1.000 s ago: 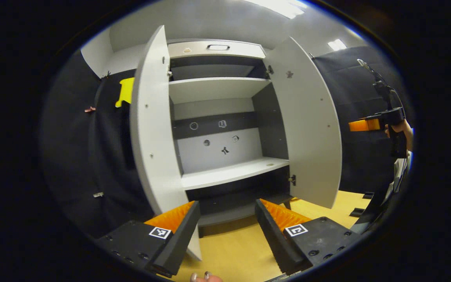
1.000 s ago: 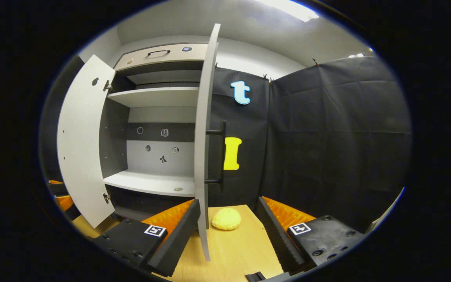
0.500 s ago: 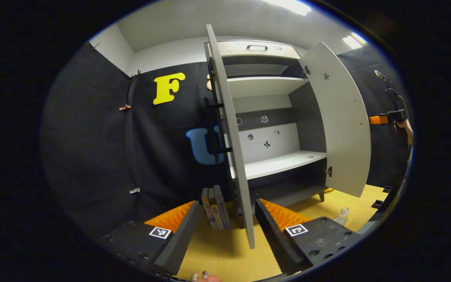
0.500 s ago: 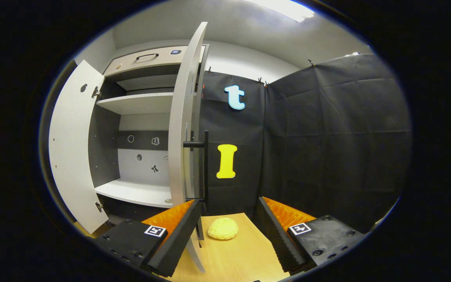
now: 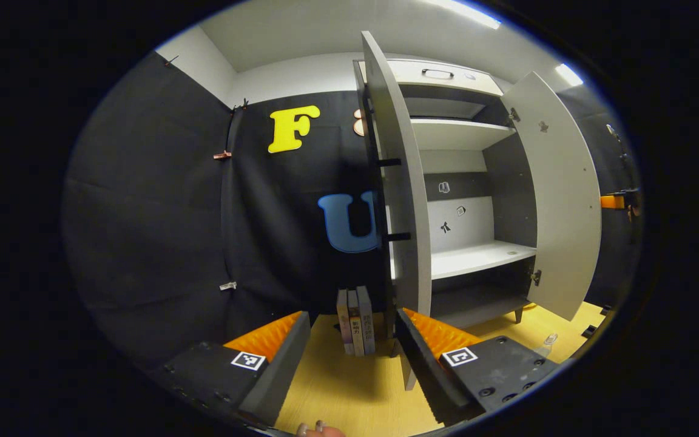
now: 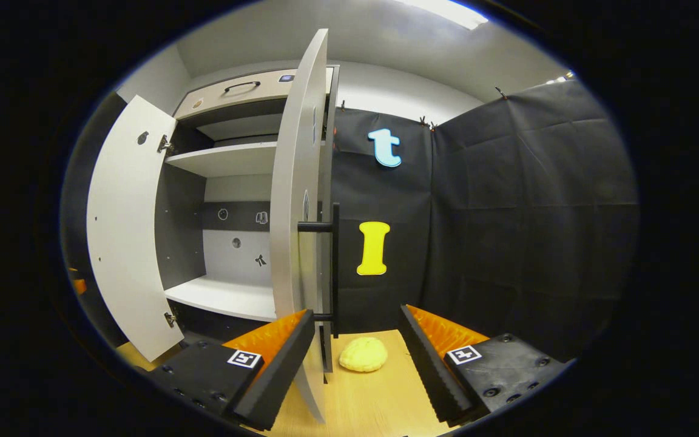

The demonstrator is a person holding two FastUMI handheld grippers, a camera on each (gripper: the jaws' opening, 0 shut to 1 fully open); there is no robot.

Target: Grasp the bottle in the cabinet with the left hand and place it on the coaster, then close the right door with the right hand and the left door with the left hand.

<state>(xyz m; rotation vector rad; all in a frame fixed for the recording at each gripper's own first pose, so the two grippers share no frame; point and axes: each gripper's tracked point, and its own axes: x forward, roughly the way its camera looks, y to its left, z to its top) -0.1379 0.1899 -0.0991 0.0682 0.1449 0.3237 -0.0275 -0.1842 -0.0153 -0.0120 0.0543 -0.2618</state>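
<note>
In the left gripper view, the left gripper [image 5: 349, 340] is hovering low over the wooden table [image 5: 349, 397] with its jaws standing wide open and holding nothing. A fingertip [image 5: 319, 430] of the person's hand is showing at the very bottom edge. Between the fingers, a little farther, three books [image 5: 355, 320] are standing upright on the table, just to the left of the cabinet [image 5: 465, 182]. The left door [image 5: 401, 182] is standing open, seen almost edge-on, with its dark handle [image 5: 389, 200] pointing to the left. Low on the right, a small clear thing, probably the bottle [image 5: 548, 341], is standing on the table in front of the cabinet; I cannot tell whether a coaster is lying under it. The right door [image 5: 562, 194] is also hanging open. Far at the right edge, a part of the other gripper is showing, but it is too small to describe.

In the right gripper view, the right gripper [image 6: 355, 340] is also hovering with jaws wide apart and empty. Its left finger [image 6: 276, 364] is staying just beside the lower edge of the right door [image 6: 298, 212]; whether it is touching, I cannot tell. A yellow bun [image 6: 363, 354] is lying on the table [image 6: 374, 406] between the fingers. Farther, the cabinet shelves [image 6: 228, 159] are looking bare, and the left door [image 6: 128, 230] is standing open.
</note>
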